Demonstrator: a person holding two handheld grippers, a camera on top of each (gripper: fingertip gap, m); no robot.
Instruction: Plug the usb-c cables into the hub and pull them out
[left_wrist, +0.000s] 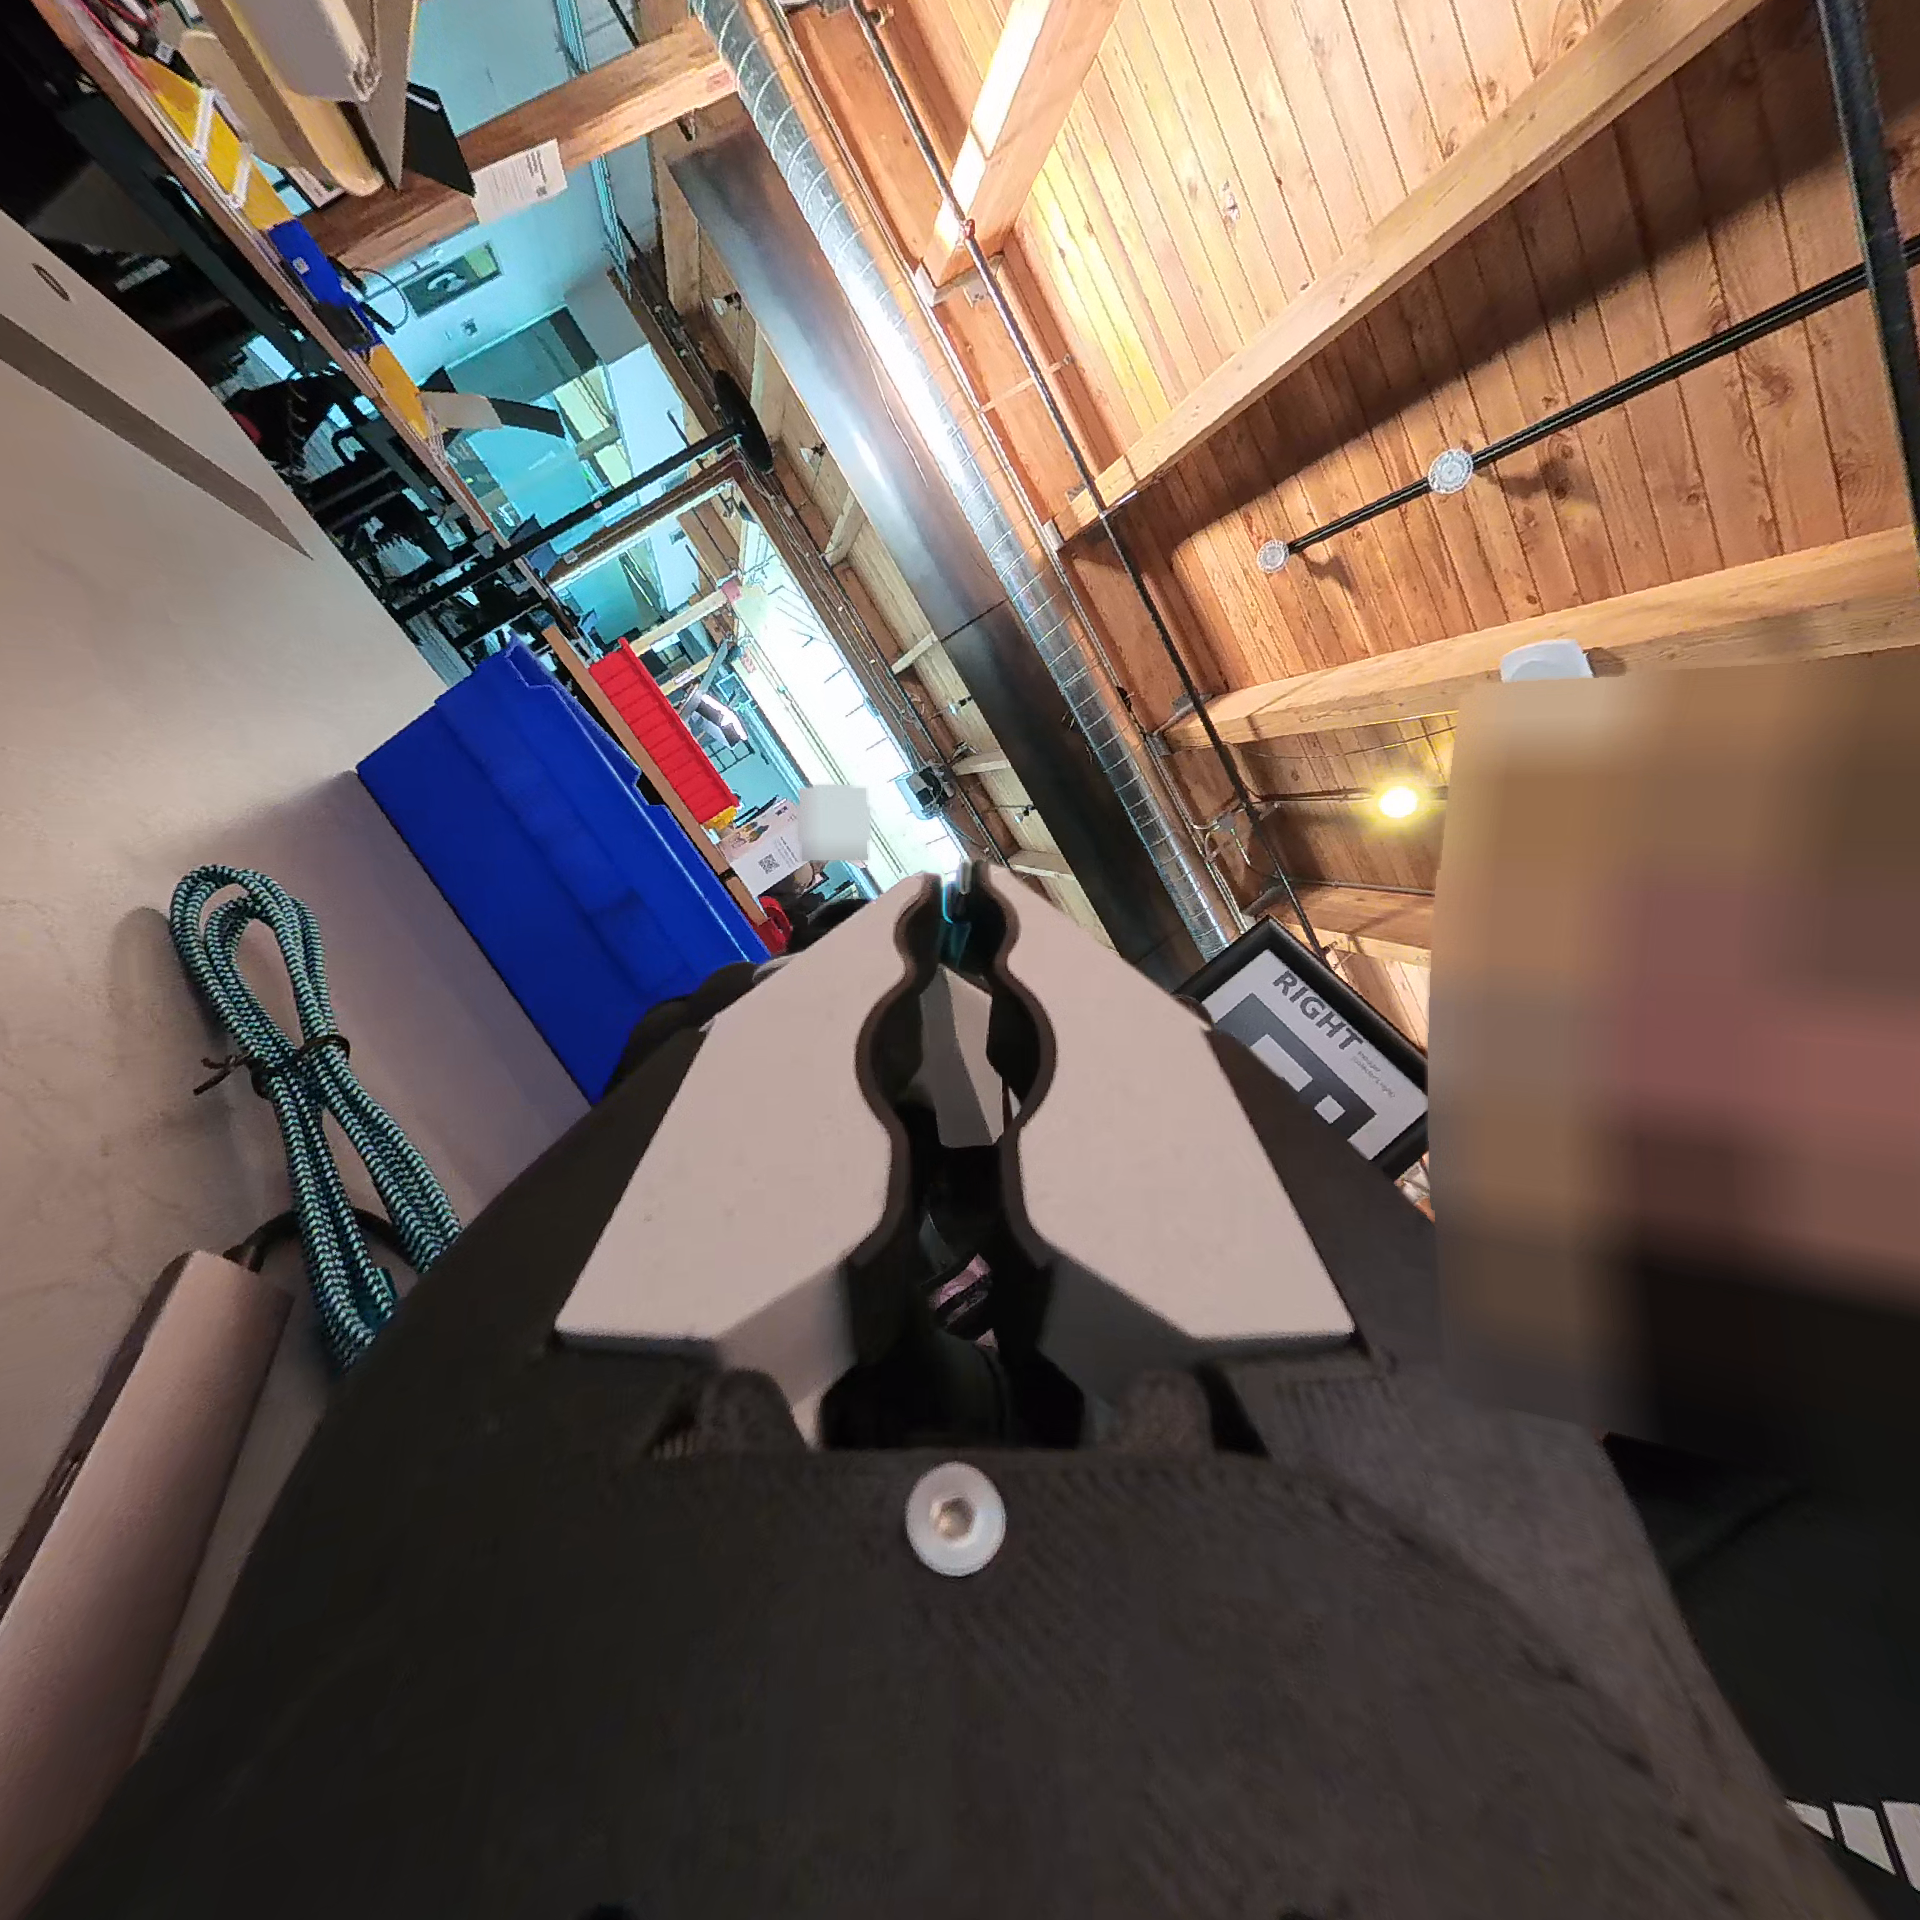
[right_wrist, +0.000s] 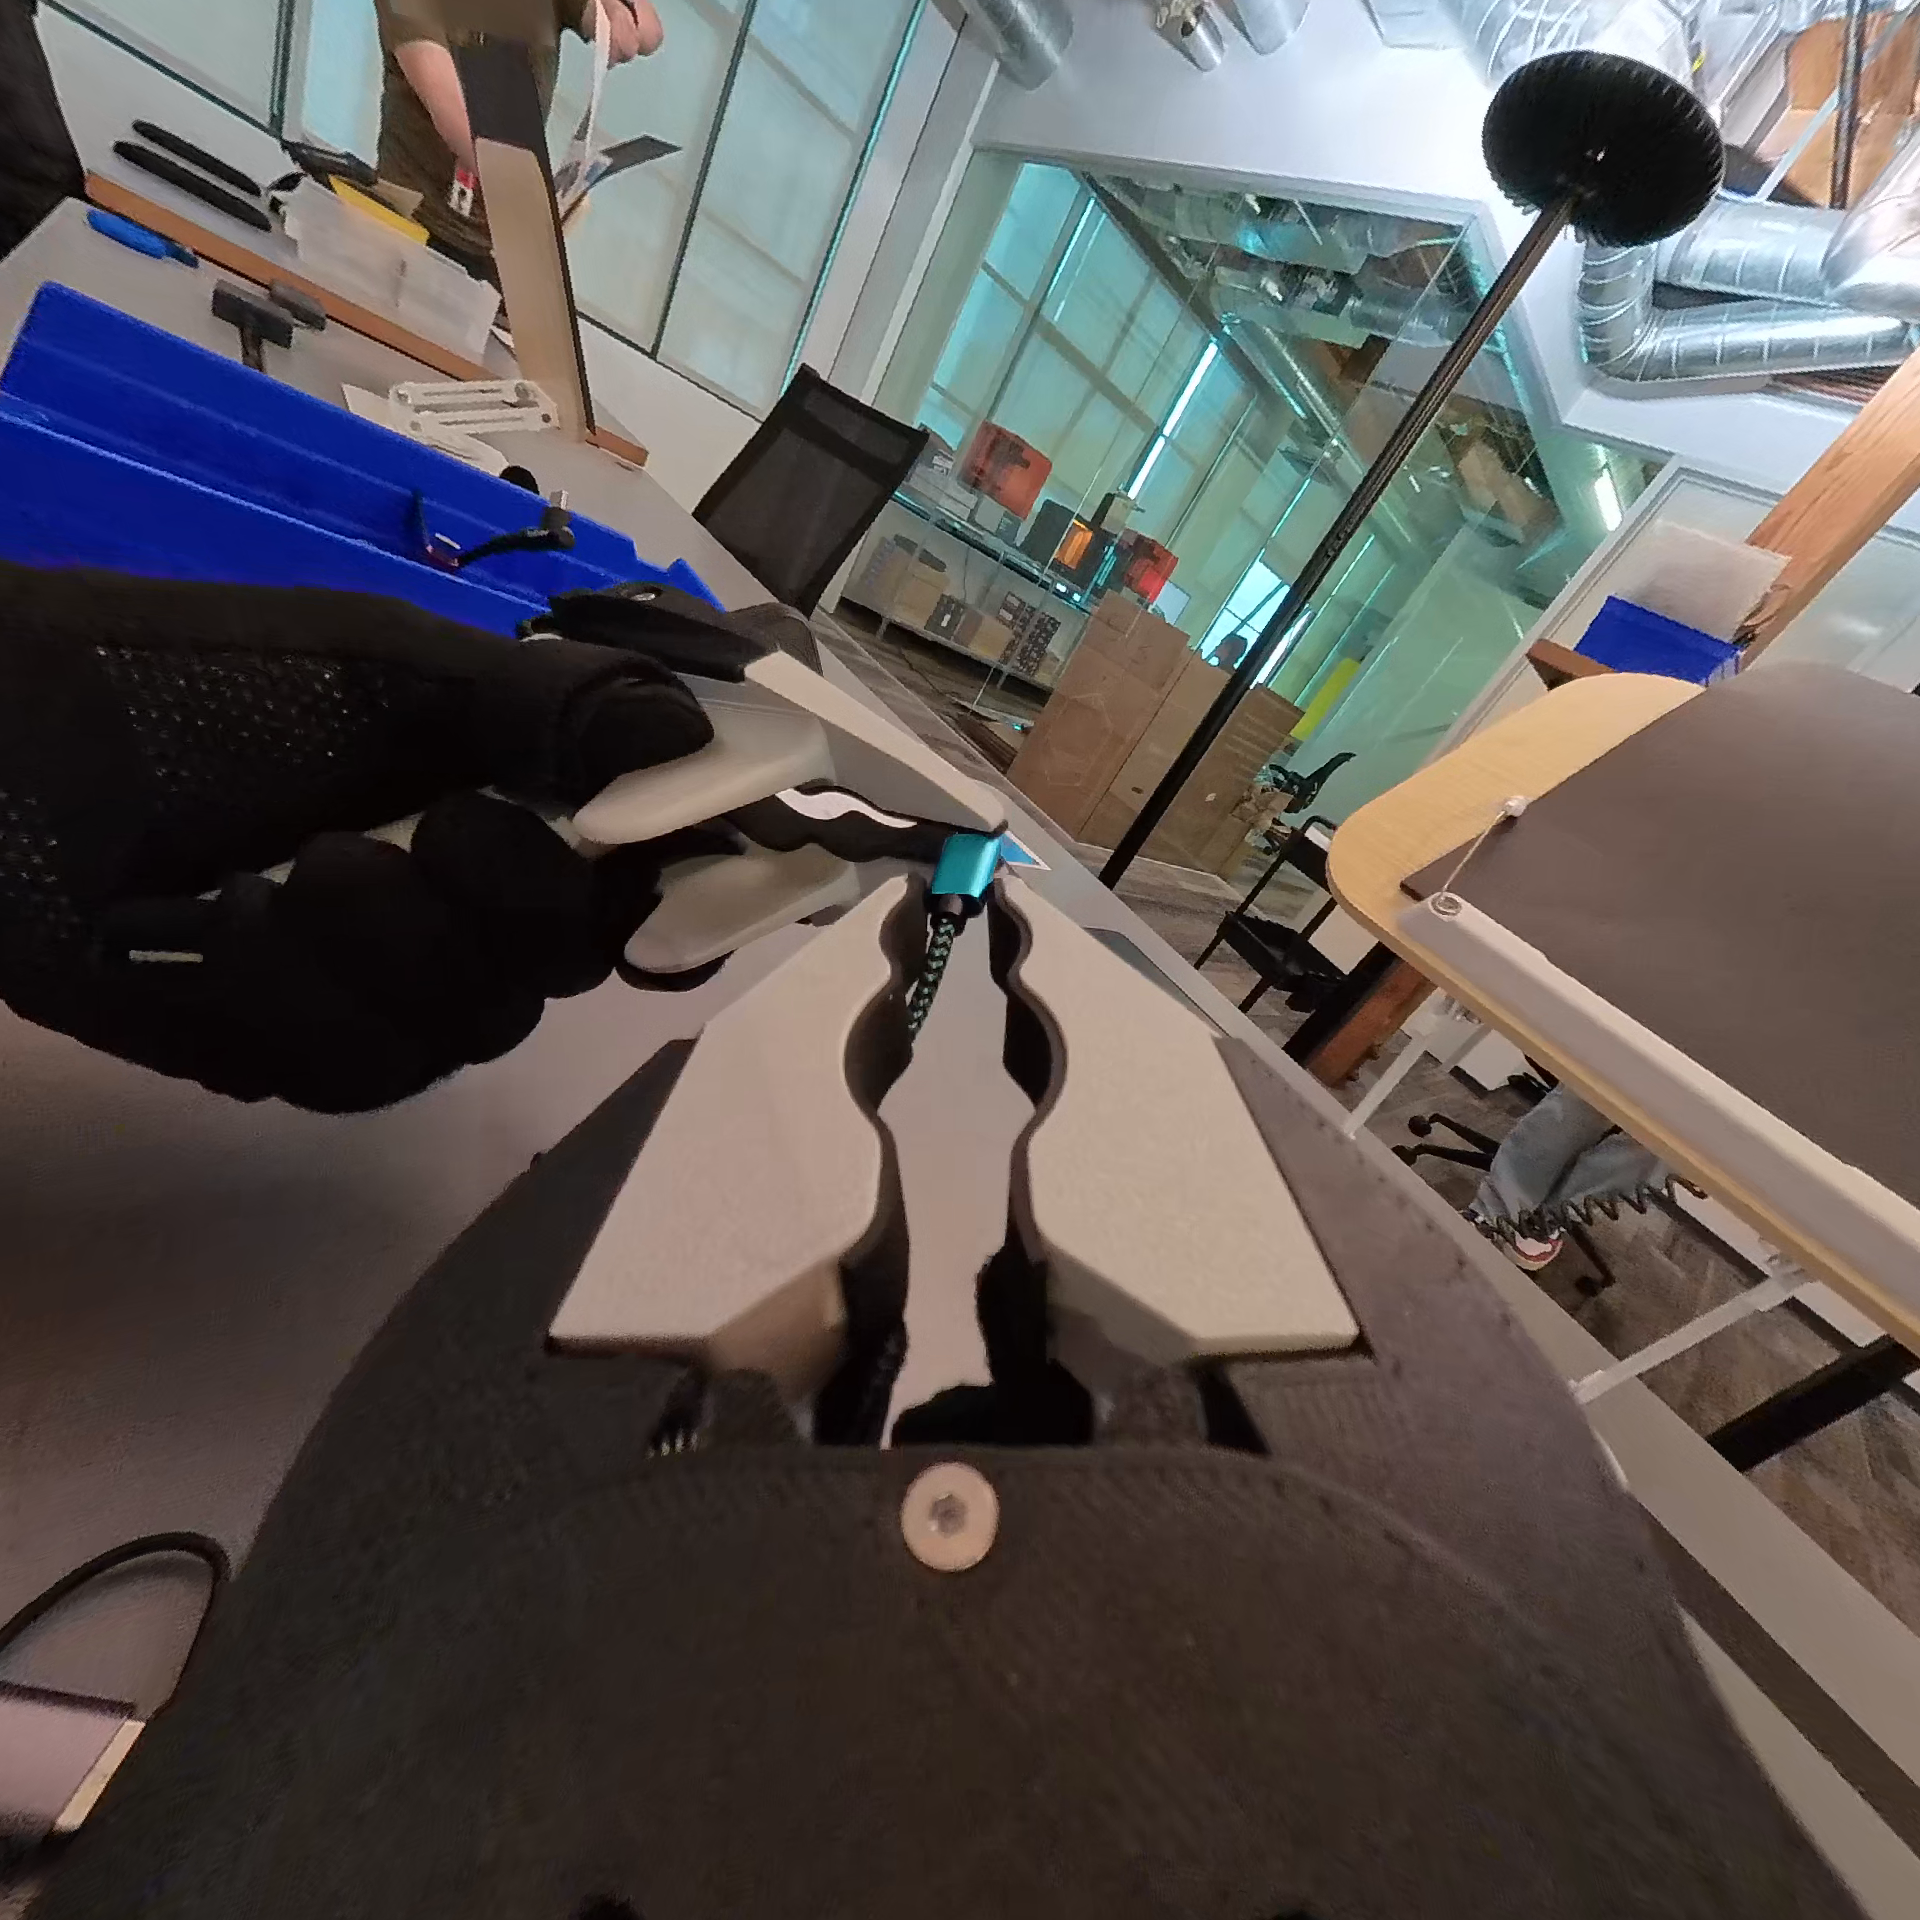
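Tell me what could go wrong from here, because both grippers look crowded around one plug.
1. The left gripper and right gripper meet at the teal connector. Pulling in different directions could bend it or strain the braided cable.
2. No hub shows in either view, so lining the plug up with a port looks unguided for now.

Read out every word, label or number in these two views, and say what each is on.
I won't repeat the writing; here is what bears it.
Black-framed white card, right of the left claw: bold print.
White paper tag on a wooden beam: too small.
White card with a square code: too small.
Right wrist view: none legible.
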